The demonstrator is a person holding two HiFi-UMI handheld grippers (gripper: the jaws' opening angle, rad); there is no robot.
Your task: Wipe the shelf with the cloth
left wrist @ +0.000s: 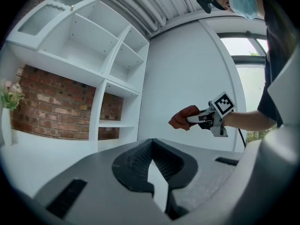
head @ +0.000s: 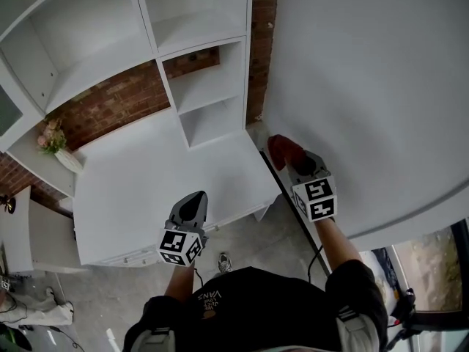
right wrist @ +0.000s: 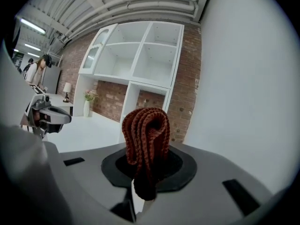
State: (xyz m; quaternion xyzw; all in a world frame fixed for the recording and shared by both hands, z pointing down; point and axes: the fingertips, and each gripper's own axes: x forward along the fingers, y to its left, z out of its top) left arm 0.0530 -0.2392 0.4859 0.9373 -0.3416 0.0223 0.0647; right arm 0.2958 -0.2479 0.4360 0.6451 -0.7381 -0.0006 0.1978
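White wall (head: 366, 86) fills the right side of the head view, and beside it stands a tall white shelf unit (head: 201, 86) with open compartments, red brick (head: 117, 97) showing through behind the lower ones. Below the compartments spreads a broad white counter (head: 146, 189). The person's dark-shirted torso (head: 249, 306) sits at the bottom edge, both forearms reaching forward. The left gripper (head: 192, 200) hovers over the counter's front part; its own view shows the jaws pressed together at the tips with nothing between them. The right gripper (head: 299, 160) is held further right, near the corner where the counter meets the wall, and its jaws pinch a folded rust-brown knitted cloth (head: 284, 150), which stands up in loops above the pads (right wrist: 146, 130). From the left gripper view the cloth (left wrist: 183, 117) hangs in the air before the wall, to the right of the shelf and apart from it. A small vase of pale flowers (head: 58, 149) stands at the counter's far left.
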